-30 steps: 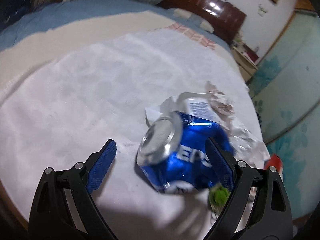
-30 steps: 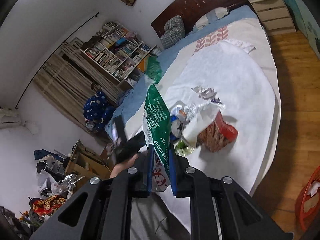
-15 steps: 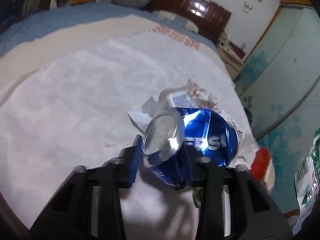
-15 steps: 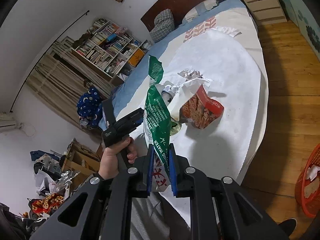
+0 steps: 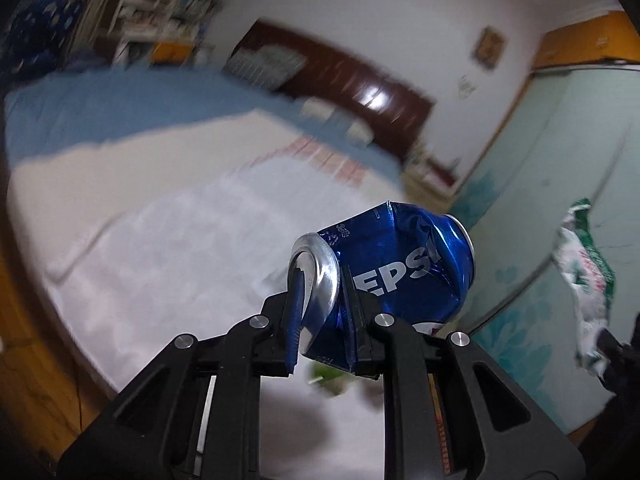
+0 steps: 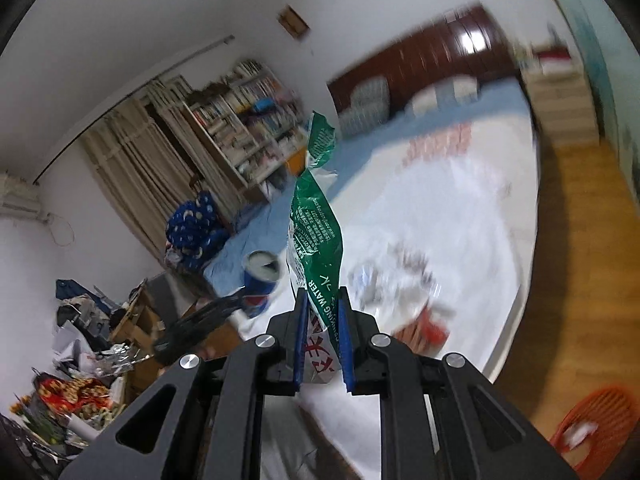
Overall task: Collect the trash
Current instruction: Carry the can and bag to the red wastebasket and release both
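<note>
My left gripper (image 5: 322,280) is shut on a crushed blue Pepsi can (image 5: 392,268) and holds it in the air above the white bed cover (image 5: 160,248). The can also shows in the right wrist view (image 6: 260,280), left of my right gripper. My right gripper (image 6: 323,300) is shut on a green and white plastic wrapper (image 6: 316,220), which stands up between the pads; it also shows in the left wrist view (image 5: 588,280) at the far right. Crumpled paper and wrappers (image 6: 396,276) and a red snack bag (image 6: 428,328) lie on the bed.
An orange plastic basket (image 6: 596,424) with some trash stands on the wood floor at the lower right. A bookshelf (image 6: 244,128) and clutter (image 6: 80,360) lie to the left. A dark headboard (image 5: 352,80) is at the bed's far end. Both views are blurred.
My left gripper closed on the Pepsi can and lifted it off the bed. My right gripper, still holding the wrapper, swung so the trash pile sits lower in view.
</note>
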Demonstrator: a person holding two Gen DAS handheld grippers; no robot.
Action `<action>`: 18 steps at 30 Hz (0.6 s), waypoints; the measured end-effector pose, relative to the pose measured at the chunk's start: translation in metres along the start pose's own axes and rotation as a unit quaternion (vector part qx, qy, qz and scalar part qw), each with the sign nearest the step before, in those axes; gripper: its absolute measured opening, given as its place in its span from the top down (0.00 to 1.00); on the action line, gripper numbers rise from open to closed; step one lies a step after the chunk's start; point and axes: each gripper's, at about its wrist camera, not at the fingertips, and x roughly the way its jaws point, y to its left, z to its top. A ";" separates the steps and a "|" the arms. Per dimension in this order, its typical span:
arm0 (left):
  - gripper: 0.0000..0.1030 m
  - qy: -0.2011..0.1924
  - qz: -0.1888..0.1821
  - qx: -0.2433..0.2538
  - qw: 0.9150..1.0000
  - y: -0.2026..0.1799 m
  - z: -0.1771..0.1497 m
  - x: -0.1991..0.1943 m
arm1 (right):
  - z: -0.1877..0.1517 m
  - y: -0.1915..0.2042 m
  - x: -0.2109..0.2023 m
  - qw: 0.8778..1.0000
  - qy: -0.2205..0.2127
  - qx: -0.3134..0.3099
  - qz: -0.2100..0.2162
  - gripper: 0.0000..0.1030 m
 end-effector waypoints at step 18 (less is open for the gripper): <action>0.83 0.161 -0.213 0.267 0.926 -0.344 -0.171 0.093 | -0.117 -0.196 -0.167 0.942 -0.019 0.146 -0.303 0.85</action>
